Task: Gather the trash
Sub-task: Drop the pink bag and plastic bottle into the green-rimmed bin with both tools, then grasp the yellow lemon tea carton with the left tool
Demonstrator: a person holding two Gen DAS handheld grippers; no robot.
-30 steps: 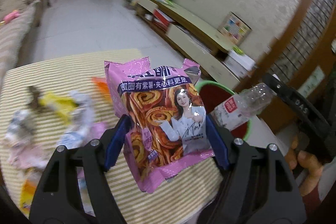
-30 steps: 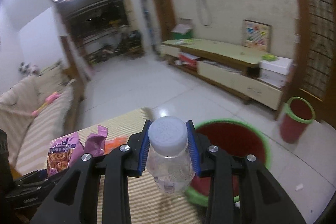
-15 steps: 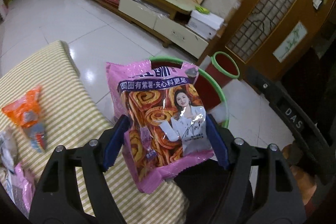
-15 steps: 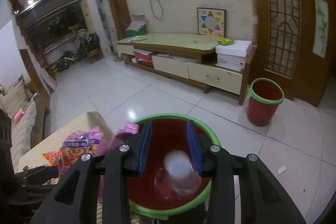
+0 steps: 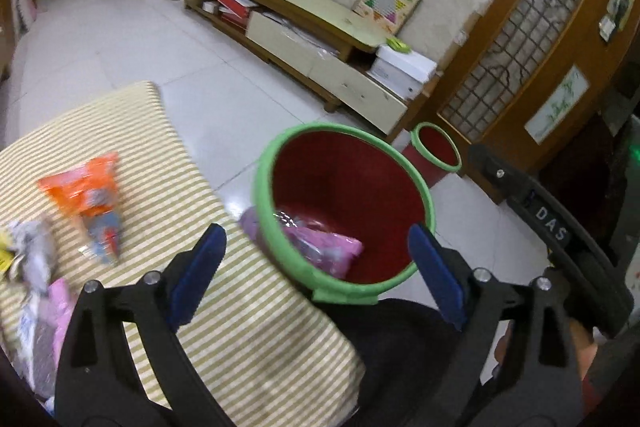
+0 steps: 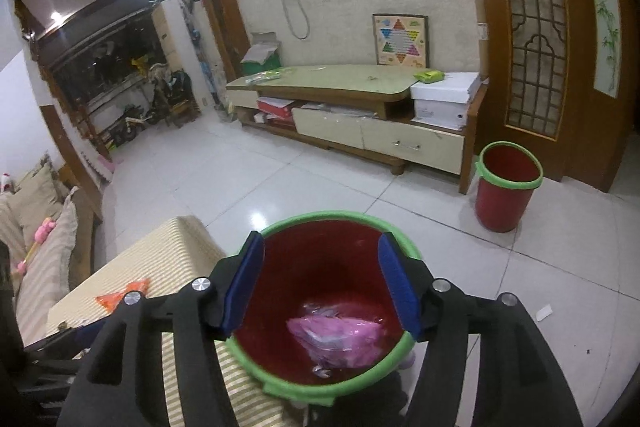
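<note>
A red bin with a green rim (image 5: 400,155) (image 6: 336,217) stands beside the striped table (image 5: 248,323). Inside it lies the pink snack bag (image 5: 328,249) (image 6: 340,339), with the clear bottle blurred around it. My left gripper (image 5: 316,267) hovers over the bin's near rim, its jaws opening wide with nothing between them. My right gripper (image 6: 320,283) hangs above the bin mouth, jaws also opening and empty. An orange wrapper (image 5: 88,187) (image 6: 120,297) and several crumpled wrappers (image 5: 28,255) lie on the table to the left.
A second red bin (image 6: 506,187) (image 5: 434,151) stands on the tiled floor by the wooden door. A low TV cabinet (image 6: 352,99) runs along the far wall. A sofa (image 6: 36,227) sits to the left. The right gripper's body and a hand (image 5: 576,339) show in the left wrist view.
The pink snack bag left my left gripper and now lies in the bin. The bottle dropped from my right gripper into the bin. Both pairs of jaws spread apart.
</note>
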